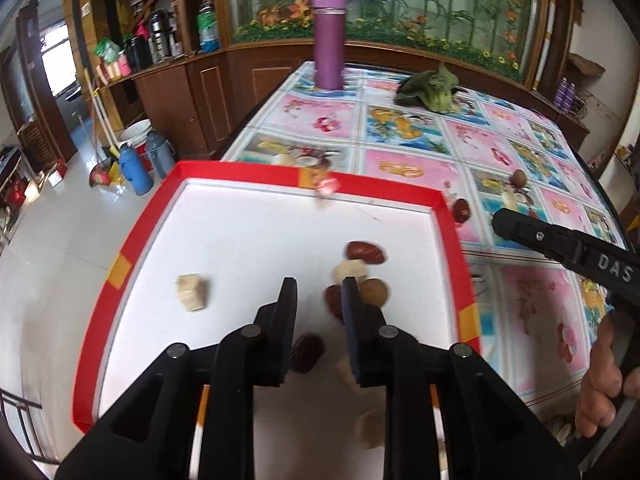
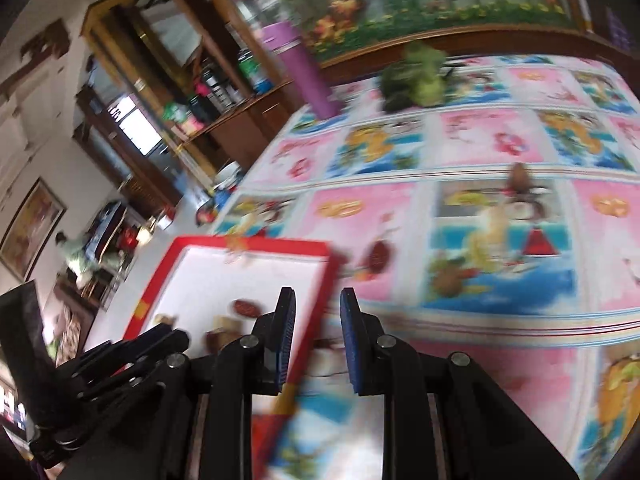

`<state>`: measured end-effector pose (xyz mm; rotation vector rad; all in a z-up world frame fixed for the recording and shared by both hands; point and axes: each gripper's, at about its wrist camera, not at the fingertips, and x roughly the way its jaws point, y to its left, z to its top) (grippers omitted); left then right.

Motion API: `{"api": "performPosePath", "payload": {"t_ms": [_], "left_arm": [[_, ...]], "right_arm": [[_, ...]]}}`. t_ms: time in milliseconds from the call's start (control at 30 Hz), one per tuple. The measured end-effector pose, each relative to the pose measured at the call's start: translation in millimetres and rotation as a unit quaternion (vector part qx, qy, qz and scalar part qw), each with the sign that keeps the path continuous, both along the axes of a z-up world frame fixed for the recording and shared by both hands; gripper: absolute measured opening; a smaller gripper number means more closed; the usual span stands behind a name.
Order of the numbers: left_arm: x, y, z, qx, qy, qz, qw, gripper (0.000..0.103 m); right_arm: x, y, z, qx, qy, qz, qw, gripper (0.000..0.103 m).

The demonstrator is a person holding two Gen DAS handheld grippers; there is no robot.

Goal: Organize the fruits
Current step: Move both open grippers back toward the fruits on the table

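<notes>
A red-rimmed white tray [image 1: 132,240] holds several fruits: a red date [image 1: 365,253], a pale chunk [image 1: 350,270], a brown longan [image 1: 374,292], a pale cube [image 1: 192,292] and a dark red piece [image 1: 306,352]. My left gripper [image 1: 320,300] hovers open over them, gripping nothing. On the tablecloth right of the tray lie another red date [image 1: 461,210] [image 2: 378,256] and a longan [image 1: 519,178] [image 2: 520,174]. My right gripper [image 2: 318,304] is open and empty above the tray's right rim [image 2: 320,280]. It also shows as a black bar [image 1: 504,224] at the right of the left wrist view.
A purple flask [image 1: 329,36] and a green leafy vegetable [image 1: 430,90] stand at the table's far end. A pink wrapped bit [image 1: 326,186] lies on the tray's far rim. A hand [image 1: 604,384] holds the right gripper. The tray overhangs the table's left edge above the floor.
</notes>
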<state>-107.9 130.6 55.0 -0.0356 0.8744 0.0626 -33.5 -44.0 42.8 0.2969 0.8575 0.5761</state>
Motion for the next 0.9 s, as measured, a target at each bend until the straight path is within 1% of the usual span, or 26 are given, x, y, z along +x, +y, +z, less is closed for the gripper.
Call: {"api": "performPosePath", "payload": {"t_ms": [233,367,533,667,733,900], "left_arm": [[16,-56,4,0.003,0.001,-0.066,0.9978,0.029],[26,-85,0,-0.003,0.012,-0.100,0.9949,0.029],[45,-119,-5,-0.005,0.020,-0.133,0.9909,0.029],[61,-134,-7,-0.014,0.024,-0.138,0.9901,0.029],[69,-138,-10,-0.024,0.029,-0.140,0.9895,0.029],[81,-146,-19,-0.041,0.043,-0.143,0.9879,0.029]], "right_arm": [[27,-71,-13,-0.011,0.012,-0.073,0.997,0.022],[40,-95,-10,-0.019,0.007,-0.097,0.995,0.022],[65,-100,-7,-0.019,0.006,-0.101,0.995,0.022],[87,-96,-9,-0.019,0.008,-0.105,0.994,0.022],[97,-98,-11,-0.015,0.010,-0.109,0.994,0.022],[114,-92,-18,-0.018,0.022,-0.103,0.994,0.022]]}}
